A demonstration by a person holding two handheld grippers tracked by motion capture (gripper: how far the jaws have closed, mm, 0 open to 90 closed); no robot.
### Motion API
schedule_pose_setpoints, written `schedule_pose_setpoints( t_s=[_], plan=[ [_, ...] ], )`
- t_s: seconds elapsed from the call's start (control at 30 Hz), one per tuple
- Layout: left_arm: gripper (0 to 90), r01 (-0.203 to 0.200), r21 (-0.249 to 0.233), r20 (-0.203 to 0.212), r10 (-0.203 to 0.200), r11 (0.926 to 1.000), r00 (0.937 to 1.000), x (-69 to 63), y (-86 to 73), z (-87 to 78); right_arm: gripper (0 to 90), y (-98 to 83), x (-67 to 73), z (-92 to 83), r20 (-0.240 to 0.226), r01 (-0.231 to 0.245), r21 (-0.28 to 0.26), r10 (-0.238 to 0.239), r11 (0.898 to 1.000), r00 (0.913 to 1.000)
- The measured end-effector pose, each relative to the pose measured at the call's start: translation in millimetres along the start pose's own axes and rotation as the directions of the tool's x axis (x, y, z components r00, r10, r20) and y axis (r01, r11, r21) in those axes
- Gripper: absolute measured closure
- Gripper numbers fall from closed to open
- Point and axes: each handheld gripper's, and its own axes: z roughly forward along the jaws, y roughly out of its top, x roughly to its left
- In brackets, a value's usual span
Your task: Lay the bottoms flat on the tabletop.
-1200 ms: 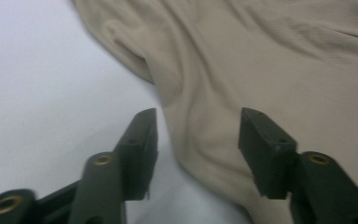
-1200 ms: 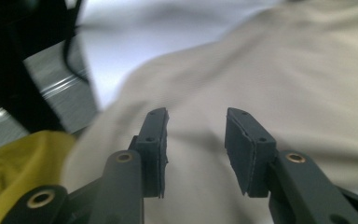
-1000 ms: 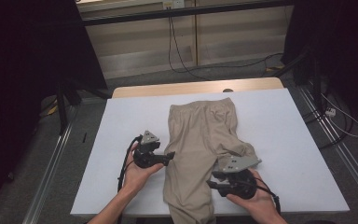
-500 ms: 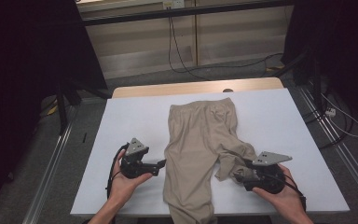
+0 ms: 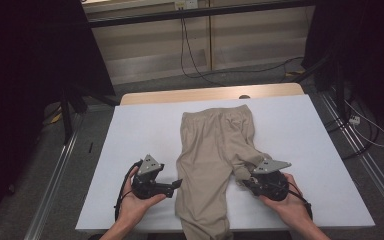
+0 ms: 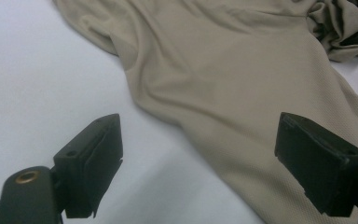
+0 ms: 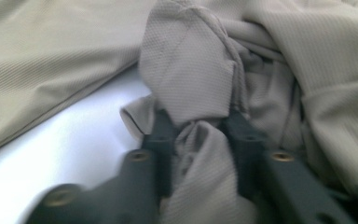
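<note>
High view: trousers (image 5: 215, 165) lengthwise mid-counter (image 5: 130, 130), hem over near edge; right gripper (image 5: 248, 181) clamped on bunched leg end, left gripper (image 5: 176, 186) wide open, empty, just beside cloth's left edge.

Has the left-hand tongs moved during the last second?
Yes. The left tongs slid back from the trousers toward the table's near edge, then crept right again.
</note>
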Motion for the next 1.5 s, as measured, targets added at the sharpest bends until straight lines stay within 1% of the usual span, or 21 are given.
schedule_pose_setpoints(
  t_s=[0.07, 0.17, 0.33, 0.47, 0.5, 0.57, 0.63, 0.67, 0.7, 0.73, 0.8, 0.9, 1.0, 1.03, 1.07, 1.13, 1.23, 1.3, 1.33, 1.37, 1.5],
  plan=[
    [15.5, 0.005, 0.002, 0.002, -0.005, 1.0, 1.0, -0.8, -0.1, 0.4, 78.1, -1.9, 1.3, -5.6, -0.025, 0.001, 0.015, -0.001, 1.0, 0.9997],
    [15.9, 0.006, 0.003, 0.006, -0.006, 1.0, 1.0, -1.5, 0.2, 0.8, 78.6, -9.2, 11.4, -16.8, -0.064, 0.034, 0.031, -0.032, 0.999, 0.9974],
    [15.9, -0.009, 0.011, 0.007, 0.009, 0.9999, 0.9999, -2.9, 0.3, 2.2, 78.8, -22.7, 24.2, -34.1, -0.12, 0.042, 0.051, -0.035, 0.998, 0.9921],
    [15.9, -0.005, 0.005, 0.005, 0.005, 1.0, 1.0, -4.1, 0.5, 3.0, 77.6, -33.7, 33.9, -46.7, -0.152, 0.032, 0.057, -0.023, 0.998, 0.9882],
    [15.9, -0.003, 0.007, 0.007, 0.003, 1.0, 1.0, -4.2, 0.5, 3.3, 74.2, -35.2, 36.7, -49.3, -0.158, 0.029, 0.06, -0.019, 0.998, 0.9873],
    [16.0, -0.007, 0.006, 0.005, 0.007, 1.0, 1.0, -4.0, 0.8, 3.8, 59.7, -35.8, 39.1, -52.6, -0.166, 0.02, 0.043, -0.013, 0.999, 0.9861],
    [16.0, -0.008, 0.008, 0.004, 0.008, 0.9999, 1.0, -4.2, 0.9, 4.1, 43.7, -33.1, 38.8, -56.4, -0.143, 0.011, -0.012, -0.013, 1.0, 0.9896],
    [16.0, -0.007, 0.006, 0.006, 0.007, 1.0, 1.0, -4.2, 0.9, 4.1, 37.4, -30.1, 36.4, -58.9, -0.121, -0.013, -0.045, 0.007, 0.999, 0.9926],
    [16.0, -0.006, 0.005, 0.006, 0.006, 1.0, 1.0, -4.2, 1.0, 4.1, 32.3, -27.6, 33.5, -60.9, -0.107, -0.036, -0.076, 0.028, 0.996, 0.9939],
    [16.0, -0.005, 0.004, 0.007, 0.005, 1.0, 1.0, -4.2, 1.1, 4.1, 31.7, -24.7, 30.0, -63.0, -0.099, -0.058, -0.102, 0.048, 0.993, 0.994],
    [16.0, -0.01, -0.013, 0.012, 0.01, 0.9999, 0.9999, -3.6, 1.7, 3.1, 34.9, -17.9, 23.4, -64.6, -0.082, -0.084, -0.141, 0.073, 0.986, 0.994],
    [15.7, -0.009, -0.033, 0.01, 0.009, 0.9994, 0.9999, -3.4, 2.8, 1.6, 44.5, -5.3, 16.2, -55.1, -0.075, -0.06, -0.146, 0.049, 0.987, 0.996],
    [14.8, -0.009, -0.033, 0.012, 0.009, 0.9994, 0.9999, -3.5, 2.7, 1.5, 47.7, 12.2, 9.3, -32.8, -0.077, -0.044, -0.116, 0.036, 0.992, 0.9964],
    [14.8, -0.011, -0.031, 0.015, 0.011, 0.9995, 0.9998, -3.5, 2.7, 1.5, 49.4, 17.4, 7.3, -23.3, -0.079, -0.027, -0.089, 0.02, 0.996, 0.9966],
    [14.8, -0.01, -0.03, 0.016, 0.01, 0.9995, 0.9998, -3.5, 2.6, 1.6, 48.4, 22.2, 5.5, -11.7, -0.065, -0.013, -0.066, 0.009, 0.998, 0.9979],
    [14.8, -0.01, -0.027, 0.018, 0.011, 0.9996, 0.9998, -3.3, 2.5, 1.6, 44.7, 26.4, 3.0, 5.3, -0.085, -0.018, -0.015, 0.016, 1.0, 0.9963],
    [14.8, -0.014, -0.028, 0.02, 0.014, 0.9995, 0.9997, -3.6, 2.2, 0.9, 39.8, 22.9, 3.8, 19.0, -0.062, -0.019, 0.035, 0.021, 0.999, 0.9978],
    [14.8, -0.012, -0.026, 0.019, 0.013, 0.9996, 0.9997, -3.6, 2.2, 1.2, 47.0, 16.6, 5.8, 19.8, -0.027, -0.007, 0.017, 0.007, 1.0, 0.9996],
    [14.8, -0.013, -0.025, 0.019, 0.013, 0.9996, 0.9997, -3.6, 2.3, 1.6, 57.5, 15.3, 7.7, 17.0, -0.018, -0.01, 0.018, 0.01, 1.0, 0.9998],
    [14.8, -0.014, -0.024, 0.017, 0.014, 0.9996, 0.9997, -3.7, 2.2, 1.9, 81.3, 15.1, 8.4, 12.9, -0.035, -0.008, 0.024, 0.009, 1.0, 0.9993],
    [14.8, -0.013, -0.024, 0.016, 0.014, 0.9996, 0.9998, -3.7, 2.1, 2.1, 85.5, 5.7, 10.8, -1.4, -0.072, -0.008, 0.047, 0.012, 0.999, 0.9973]
  ],
)
